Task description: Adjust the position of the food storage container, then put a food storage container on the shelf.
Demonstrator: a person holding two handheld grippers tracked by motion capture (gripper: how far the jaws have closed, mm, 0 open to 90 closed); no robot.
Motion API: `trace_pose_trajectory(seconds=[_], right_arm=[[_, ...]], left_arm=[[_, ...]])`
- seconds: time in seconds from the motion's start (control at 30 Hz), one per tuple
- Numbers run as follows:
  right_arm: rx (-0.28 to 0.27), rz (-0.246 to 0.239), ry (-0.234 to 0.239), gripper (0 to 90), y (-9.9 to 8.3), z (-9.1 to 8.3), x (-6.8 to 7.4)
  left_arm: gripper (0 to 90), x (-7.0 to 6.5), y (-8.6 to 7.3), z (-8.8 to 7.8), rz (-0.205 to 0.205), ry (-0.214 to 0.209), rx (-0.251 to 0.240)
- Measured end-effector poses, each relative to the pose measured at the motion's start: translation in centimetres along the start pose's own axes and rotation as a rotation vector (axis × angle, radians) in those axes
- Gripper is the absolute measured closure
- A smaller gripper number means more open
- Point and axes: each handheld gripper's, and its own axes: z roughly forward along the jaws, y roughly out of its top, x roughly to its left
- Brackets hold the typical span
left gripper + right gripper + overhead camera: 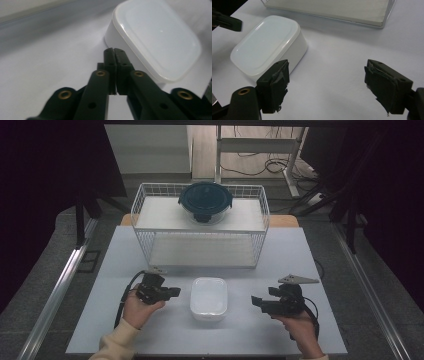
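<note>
A white lidded box [208, 298] sits on the pale counter [250, 330], near the front edge and roughly midway between the two hands. It is rectangular with rounded corners, its lid on and flat.

The left claw [173, 292] is held in the person's left hand [140, 307] just to the left of the box, pointing right toward it. In the left gripper view its two black jaws are pressed together with nothing between them, and the left claw's tip [114, 50] lies close to the box's side [155, 37] — whether it touches cannot be told.

The right claw [256, 301] is held in the right hand [300, 325] to the right of the box, pointing left, with bare counter between them. In the right gripper view its jaws stand wide apart and hold nothing; the pads [278, 87] look worn and ragged, and the box [268, 47] lies beyond the left jaw.

Farther back on the counter stands a white wire basket rack [200, 242] with two shelf levels. On its upper shelf rests a round glass container with a dark blue lid [205, 200], roughly centred.
</note>
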Motion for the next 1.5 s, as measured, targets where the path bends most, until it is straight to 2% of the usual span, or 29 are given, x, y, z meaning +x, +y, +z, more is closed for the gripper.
trace_pose_trajectory(seconds=[0.03,0.07,0.13,0.2,0.4,0.5,0.77,0.8,0.97,1.07,1.27,1.3,1.37,1.4,1.5], right_arm=[[0.000,-0.001,0.000,19.7,0.0,0.1,0.0],[0.004,-0.002,0.003,19.7,-0.1,0.2,0.1],[0.009,-0.008,0.006,19.7,-0.1,0.3,0.2],[0.010,-0.013,0.013,19.7,-0.1,0.4,0.3],[0.002,-0.023,0.040,19.4,0.0,0.5,0.7],[-0.002,-0.031,0.057,19.2,0.0,0.6,0.9],[-0.007,-0.032,0.087,18.2,0.4,0.6,1.7],[-0.019,-0.018,0.125,18.2,0.7,0.5,2.2],[-0.017,-0.044,0.142,21.4,1.6,0.6,3.4],[-0.006,-0.029,0.159,24.4,2.0,1.5,3.8],[0.015,0.022,0.208,27.7,2.8,3.9,4.3],[0.026,0.031,0.213,28.3,2.8,4.3,4.2],[0.040,0.063,0.224,29.7,2.8,4.9,4.1],[0.043,0.077,0.229,30.4,2.8,5.2,4.0],[0.056,0.110,0.226,33.4,2.8,5.9,3.9]], left_arm=[[80.7,-0.1,-0.6,-1.1,-0.017,0.009,-0.047],[70.9,-0.2,-0.8,-1.5,-0.031,0.017,-0.067],[51.7,-0.3,-0.9,-2.1,-0.063,0.021,-0.075],[38.5,-0.3,-1.0,-2.4,-0.090,0.014,-0.081],[27.6,0.2,-1.2,-2.4,-0.143,-0.030,-0.095],[25.1,0.3,-1.1,-2.5,-0.160,-0.051,-0.107],[25.3,0.2,-0.9,-2.4,-0.155,-0.040,-0.128],[25.2,0.1,-0.8,-2.3,-0.155,-0.042,-0.127],[26.1,-0.4,0.1,-2.1,-0.163,-0.073,-0.136],[27.2,-0.6,0.8,-1.3,-0.185,-0.110,-0.128],[30.3,-0.1,1.0,0.4,-0.221,-0.135,-0.099],[30.5,0.0,1.0,0.5,-0.226,-0.147,-0.097],[32.5,0.2,0.9,0.8,-0.259,-0.200,-0.110],[33.1,0.3,0.9,1.1,-0.274,-0.210,-0.105],[34.5,0.5,0.7,1.8,-0.280,-0.207,-0.085]])
